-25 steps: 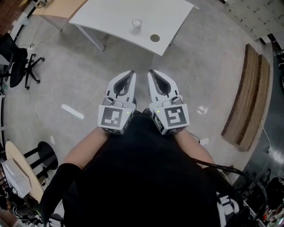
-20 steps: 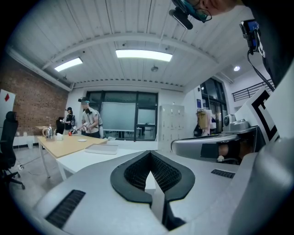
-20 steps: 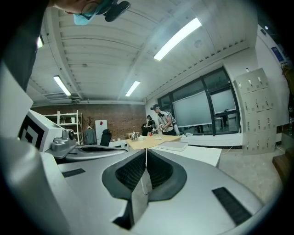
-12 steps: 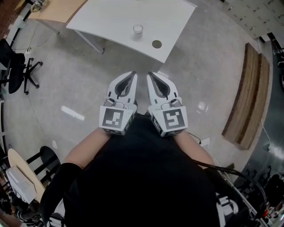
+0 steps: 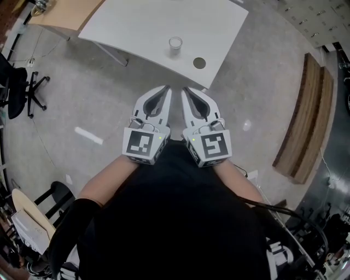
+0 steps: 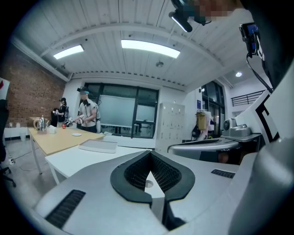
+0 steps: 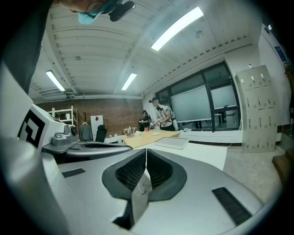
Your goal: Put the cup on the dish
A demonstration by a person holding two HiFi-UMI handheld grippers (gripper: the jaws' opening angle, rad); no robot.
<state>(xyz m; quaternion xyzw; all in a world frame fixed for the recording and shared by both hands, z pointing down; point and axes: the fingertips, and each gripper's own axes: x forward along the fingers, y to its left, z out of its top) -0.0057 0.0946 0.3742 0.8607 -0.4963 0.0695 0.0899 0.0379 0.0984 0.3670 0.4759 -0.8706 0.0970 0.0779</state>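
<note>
In the head view a clear cup [image 5: 175, 44] stands upright on the white table [image 5: 136, 27], near its front edge. The small round brown dish [image 5: 199, 63] lies a little to the right of the cup and nearer the table's corner, apart from it. My left gripper [image 5: 166, 88] and right gripper [image 5: 185, 89] are side by side over the floor, short of the table, both pointing at it. Both are shut with nothing between the jaws. The left gripper [image 6: 149, 153] and right gripper [image 7: 146, 150] show closed tips in their own views.
A wooden table [image 5: 65, 11] adjoins the white one at the back left. An office chair [image 5: 22, 82] stands at the left, a long wooden bench [image 5: 306, 120] at the right. A white tray [image 6: 98, 145] lies on the table; people [image 6: 87, 114] stand farther back.
The table with the cup and dish has come nearer in the head view. Both grippers have moved forward towards it together, still shut.
</note>
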